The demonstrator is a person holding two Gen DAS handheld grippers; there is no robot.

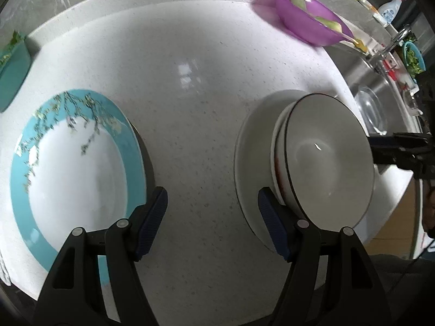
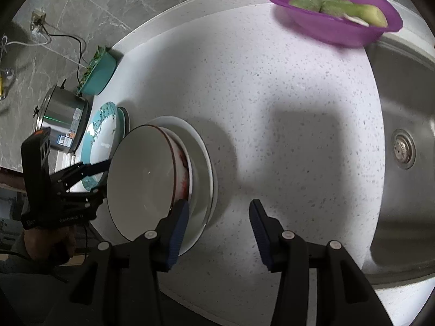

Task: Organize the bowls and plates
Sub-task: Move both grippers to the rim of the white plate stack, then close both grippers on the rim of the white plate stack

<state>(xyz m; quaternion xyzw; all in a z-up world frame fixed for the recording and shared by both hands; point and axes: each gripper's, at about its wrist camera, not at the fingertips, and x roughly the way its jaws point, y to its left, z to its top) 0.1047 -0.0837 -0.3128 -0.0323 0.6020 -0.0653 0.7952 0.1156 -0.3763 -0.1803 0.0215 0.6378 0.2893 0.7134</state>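
A stack of white bowls (image 1: pixel 326 157) with dark rims sits on a white plate (image 1: pixel 250 157) on the speckled counter; it also shows in the right wrist view (image 2: pixel 141 174). A teal-rimmed floral plate (image 1: pixel 76 163) lies to its left, also seen from the right wrist (image 2: pixel 100 133). My left gripper (image 1: pixel 212 222) is open and empty, over bare counter between the teal plate and the bowl stack. My right gripper (image 2: pixel 218 231) is open and empty, just right of the stack; its left finger (image 2: pixel 178 231) is close to the white plate's rim.
A purple bowl (image 2: pixel 331 13) with green vegetable pieces stands at the counter's far right by the steel sink (image 2: pixel 402 146). A teal tub (image 2: pixel 99 73) with greens and a steel pot (image 2: pixel 61 119) stand at the left. A glass bowl (image 1: pixel 372 111) lies in the sink.
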